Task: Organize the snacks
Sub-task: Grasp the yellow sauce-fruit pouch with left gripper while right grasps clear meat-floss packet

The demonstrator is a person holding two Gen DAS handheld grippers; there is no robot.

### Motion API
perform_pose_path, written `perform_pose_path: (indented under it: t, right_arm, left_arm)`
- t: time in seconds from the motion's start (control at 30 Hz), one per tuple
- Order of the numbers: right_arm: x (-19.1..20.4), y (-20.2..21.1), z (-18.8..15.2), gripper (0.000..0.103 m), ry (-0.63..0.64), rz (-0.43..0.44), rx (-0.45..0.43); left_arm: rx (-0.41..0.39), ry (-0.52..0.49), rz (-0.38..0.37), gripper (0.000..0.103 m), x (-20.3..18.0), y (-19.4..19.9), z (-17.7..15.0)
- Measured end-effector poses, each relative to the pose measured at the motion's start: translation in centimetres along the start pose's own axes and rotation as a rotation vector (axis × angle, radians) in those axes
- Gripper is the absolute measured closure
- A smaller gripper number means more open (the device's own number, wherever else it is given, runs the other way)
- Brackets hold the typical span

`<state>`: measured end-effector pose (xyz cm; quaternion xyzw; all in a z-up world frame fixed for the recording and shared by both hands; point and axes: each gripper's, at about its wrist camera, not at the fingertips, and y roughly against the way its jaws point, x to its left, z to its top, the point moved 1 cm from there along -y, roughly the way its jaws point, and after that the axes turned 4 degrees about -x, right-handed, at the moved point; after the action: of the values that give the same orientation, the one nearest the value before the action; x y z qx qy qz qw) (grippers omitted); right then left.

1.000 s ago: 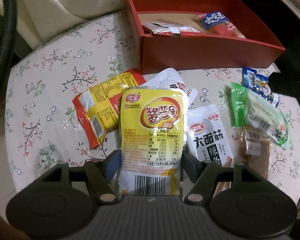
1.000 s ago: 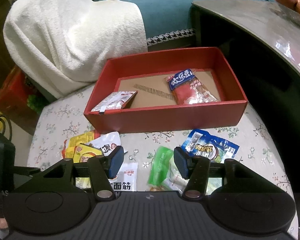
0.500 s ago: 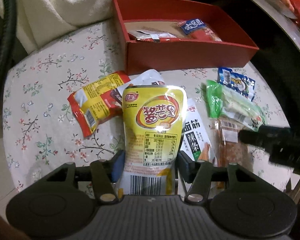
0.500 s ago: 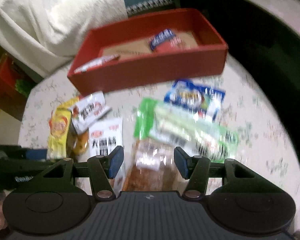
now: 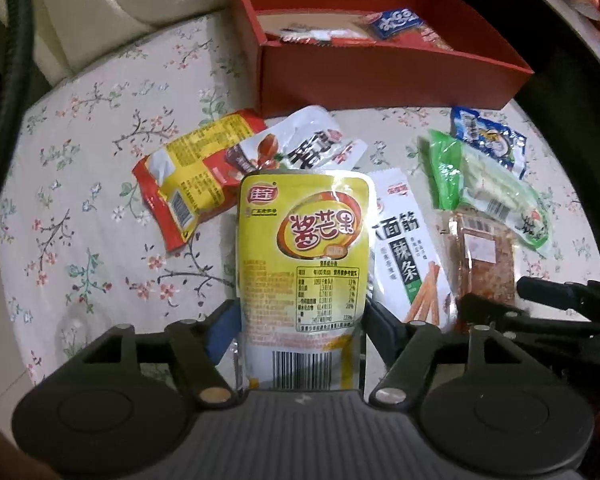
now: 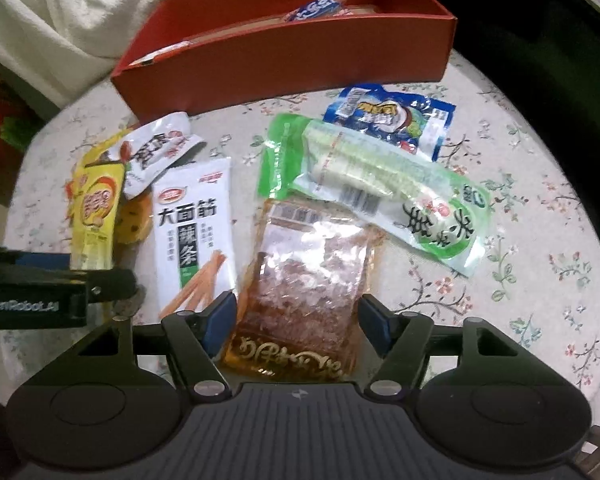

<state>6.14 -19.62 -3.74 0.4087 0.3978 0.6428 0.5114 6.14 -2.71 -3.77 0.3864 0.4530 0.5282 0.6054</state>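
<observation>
The left gripper (image 5: 298, 320) held the yellow mango pouch (image 5: 302, 256) upright between its fingers, the jaws easing apart though the pads still seemed to touch its sides. The right gripper (image 6: 298, 314) straddled the clear brown snack pack (image 6: 306, 280) lying near the front edge of the surface (image 6: 540, 240), jaws opening and not yet pressing it. The red box (image 6: 284, 56) sat at the far edge with two packets already inside. The white strip packet (image 6: 196, 232), green packet (image 6: 380, 184) and blue packet (image 6: 392, 116) lay loose between. The step looked like picking up for loading; next, the right gripper needs to close on the brown pack and lift it towards the box.
</observation>
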Motion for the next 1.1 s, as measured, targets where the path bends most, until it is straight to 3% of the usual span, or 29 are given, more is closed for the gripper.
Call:
perform_pose_path:
  t: [0.37,0.57,0.63,0.73,0.83,0.93,0.97,1.03,1.1]
  right_arm:
    - [-1.9,-1.5,-0.8,0.000,-0.072,0.019,0.022]
    - [-1.8,-1.6,-1.3,0.000,-0.056,0.002,0.032]
    - [-2.0,-1.4,-1.5,0.004,-0.055,0.004,0.027]
    - [-1.9,-0.4,-2.0,0.025,-0.035,0.006,-0.006]
    - [-2.5,0.4,-2.1,0.034,-0.068,0.043,-0.019]
    - [-3.4,0.8,-1.9,0.066,-0.118,0.061,-0.028]
    - [-3.8,0.9,-1.8,0.085,-0.148,0.103,-0.017]
    - [-4.0,0.8,-2.0,0.084,-0.175,0.141,0.001]
    - [-3.9,0.9,-2.0,0.073,-0.176,0.124,-0.005]
  left_arm:
    - [-0.009,-0.054,0.037,0.038,-0.7,-0.7,-0.9]
    - [-0.026,-0.083,0.038,0.039,-0.8,-0.6,-1.5]
    - [-0.027,-0.088,0.045,0.041,-0.6,-0.5,-1.5]
    - [-0.029,-0.087,0.050,0.045,-0.5,-0.3,-1.6]
    - [-0.026,-0.074,0.036,0.048,-0.3,0.0,-1.5]
    - [-0.037,-0.071,0.015,0.049,-0.3,0.8,-1.4]
    - [-0.049,-0.074,0.005,0.049,-0.4,1.2,-1.4]
    - [-0.070,-0.073,-0.009,0.049,-0.3,2.0,-1.2]
    - [-0.081,-0.069,-0.015,0.049,-0.1,2.5,-1.1]
